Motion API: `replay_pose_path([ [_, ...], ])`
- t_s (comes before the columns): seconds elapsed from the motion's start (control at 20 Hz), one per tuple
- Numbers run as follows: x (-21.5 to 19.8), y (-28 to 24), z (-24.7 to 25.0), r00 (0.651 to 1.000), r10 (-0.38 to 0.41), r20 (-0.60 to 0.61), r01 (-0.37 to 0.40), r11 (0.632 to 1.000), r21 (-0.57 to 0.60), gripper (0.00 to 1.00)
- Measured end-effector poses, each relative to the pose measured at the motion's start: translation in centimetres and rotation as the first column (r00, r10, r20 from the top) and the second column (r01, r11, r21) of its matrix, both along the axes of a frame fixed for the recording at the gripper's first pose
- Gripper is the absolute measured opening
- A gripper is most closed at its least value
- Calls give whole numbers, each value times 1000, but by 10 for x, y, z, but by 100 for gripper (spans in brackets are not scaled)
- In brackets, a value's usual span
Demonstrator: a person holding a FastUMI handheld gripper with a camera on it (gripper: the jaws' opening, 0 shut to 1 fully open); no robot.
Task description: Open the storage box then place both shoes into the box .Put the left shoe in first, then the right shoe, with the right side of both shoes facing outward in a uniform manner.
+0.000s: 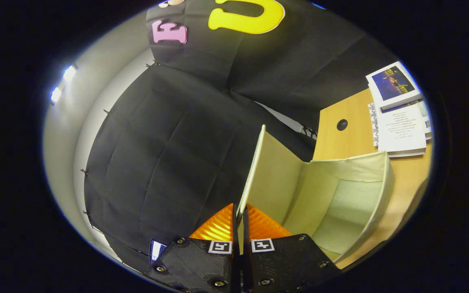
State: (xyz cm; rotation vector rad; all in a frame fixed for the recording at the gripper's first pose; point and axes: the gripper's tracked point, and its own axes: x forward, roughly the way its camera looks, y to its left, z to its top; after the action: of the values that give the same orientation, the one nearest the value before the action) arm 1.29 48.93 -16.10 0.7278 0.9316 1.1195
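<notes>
On the desk (340, 142) the box (340, 195) stands open; the gripper (240, 215) pinches its raised lid (273, 171); books (399, 118) beyond, partly cut off.

You have a wooden table (348, 142) with a round cable hole (342, 124). The open storage box (356, 195) stands on it, and a stack of booklets (399, 110) lies beyond the box.
</notes>
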Motion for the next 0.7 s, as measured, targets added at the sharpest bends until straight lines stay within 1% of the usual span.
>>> replay_pose_path([
  [0.2, -7, 40, 0, 999, 35, 13, -35, 999, -17, 3],
  [0.4, -8, 64, -5, 999, 42, -2, -42, 999, -26, 3],
  [0.45, -7, 65, -9, 999, 32, 11, -32, 999, -36, 9],
  [0.5, -2, 61, -9, 999, 28, 23, -27, 998, -58, 11],
  [0.6, 0, 69, -12, 999, 31, 39, -28, 997, -72, 42],
  [0.7, 8, 63, -10, 998, 17, 67, -10, 994, -108, 79],
])
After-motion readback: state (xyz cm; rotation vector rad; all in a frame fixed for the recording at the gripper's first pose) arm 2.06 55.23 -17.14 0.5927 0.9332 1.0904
